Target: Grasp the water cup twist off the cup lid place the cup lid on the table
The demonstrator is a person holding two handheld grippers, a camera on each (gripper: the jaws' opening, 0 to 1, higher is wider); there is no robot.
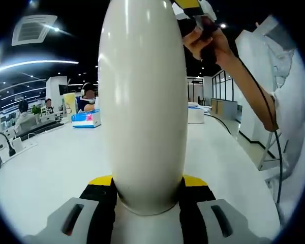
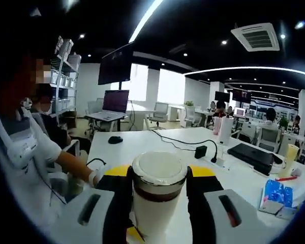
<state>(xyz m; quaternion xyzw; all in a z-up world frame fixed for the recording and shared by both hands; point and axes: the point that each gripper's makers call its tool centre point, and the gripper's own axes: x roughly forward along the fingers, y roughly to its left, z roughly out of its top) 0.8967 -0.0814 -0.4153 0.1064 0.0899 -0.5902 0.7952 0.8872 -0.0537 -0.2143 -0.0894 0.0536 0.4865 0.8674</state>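
Both grippers clamped on the water cup, lid still on.

The left gripper [image 1: 147, 195] is closed around the water cup [image 1: 145, 101] low on its white body, pads pressed to both sides. The right gripper [image 2: 157, 185] is closed on the cup lid [image 2: 159, 170] at the cup's top end. The cup is held above the white table [image 1: 56, 168]. Likely risk: the smooth, rounded body turning in the left jaws during the twist, so the lid never loosens, or the cup slipping free.
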